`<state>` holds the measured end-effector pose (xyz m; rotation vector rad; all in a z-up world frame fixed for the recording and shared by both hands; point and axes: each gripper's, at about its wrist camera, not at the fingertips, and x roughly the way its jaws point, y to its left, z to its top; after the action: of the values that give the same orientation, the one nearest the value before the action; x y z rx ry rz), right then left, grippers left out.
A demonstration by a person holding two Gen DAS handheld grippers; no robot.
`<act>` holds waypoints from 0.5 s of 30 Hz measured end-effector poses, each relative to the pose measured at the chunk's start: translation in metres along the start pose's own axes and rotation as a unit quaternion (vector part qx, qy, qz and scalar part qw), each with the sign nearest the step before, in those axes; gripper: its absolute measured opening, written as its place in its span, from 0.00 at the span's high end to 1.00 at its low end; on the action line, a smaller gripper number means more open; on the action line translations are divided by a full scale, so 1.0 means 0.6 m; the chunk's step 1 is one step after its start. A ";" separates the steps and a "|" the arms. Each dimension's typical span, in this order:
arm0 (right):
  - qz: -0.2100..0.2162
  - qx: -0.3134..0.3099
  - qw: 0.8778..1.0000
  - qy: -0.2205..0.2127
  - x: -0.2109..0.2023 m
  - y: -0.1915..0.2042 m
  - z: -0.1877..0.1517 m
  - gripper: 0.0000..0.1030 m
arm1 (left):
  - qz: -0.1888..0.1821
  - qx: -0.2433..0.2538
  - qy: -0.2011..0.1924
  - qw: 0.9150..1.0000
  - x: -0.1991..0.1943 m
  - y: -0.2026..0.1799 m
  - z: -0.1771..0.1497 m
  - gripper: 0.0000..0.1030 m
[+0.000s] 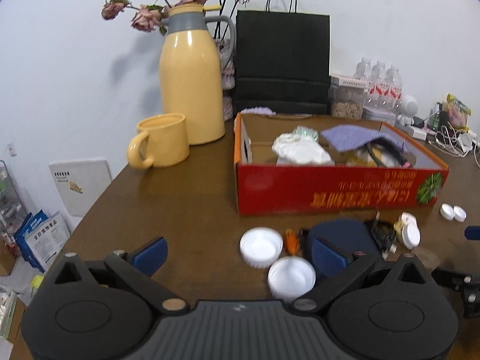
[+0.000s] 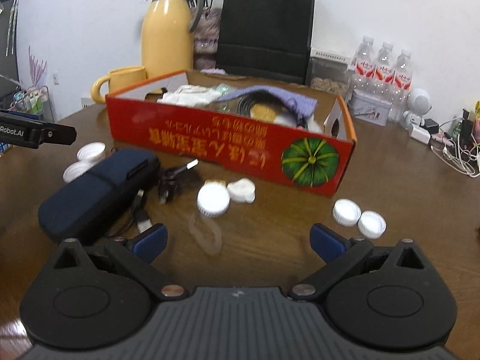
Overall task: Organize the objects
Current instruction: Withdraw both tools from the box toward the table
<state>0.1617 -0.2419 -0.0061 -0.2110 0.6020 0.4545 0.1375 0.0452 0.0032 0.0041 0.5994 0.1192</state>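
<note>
Fingers of the left gripper [image 1: 238, 253] and right gripper [image 2: 237, 238] are spread, nothing held. White bottle caps [image 2: 358, 216] are scattered near the table's [image 2: 405, 180] front edge, before the red cardboard box [image 2: 228, 147].

Left gripper [image 1: 238, 255]: matte black housing is showing two round hinge discs flanking a grey ribbed centre plate, which is bearing a small pale mark at its far edge. Black linkage arms are running from brass-coloured and silver pivot pins out to blue ribbed fingers [image 1: 325, 253]. Right gripper [image 2: 237, 240]: identical black, grey and blue build is presenting, with small screws capping the triangular finger mounts.
</note>
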 end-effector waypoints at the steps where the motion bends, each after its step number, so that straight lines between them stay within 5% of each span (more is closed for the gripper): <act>1: 0.001 0.001 1.000 0.000 0.000 0.001 -0.001 0.03 | 0.000 0.000 0.003 1.000 -0.001 0.002 -0.006 0.00; 9: 0.014 0.014 1.000 0.013 0.013 0.003 -0.005 0.25 | -0.012 0.004 0.031 0.999 0.009 0.006 -0.039 0.02; 15: 0.033 0.016 0.999 0.007 0.014 0.009 -0.006 0.59 | -0.027 0.011 0.037 0.999 0.024 -0.007 -0.048 0.06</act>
<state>0.1637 -0.2355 -0.0144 -0.1640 0.6309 0.5061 0.1335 0.0418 -0.0289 0.0054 0.6750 0.0601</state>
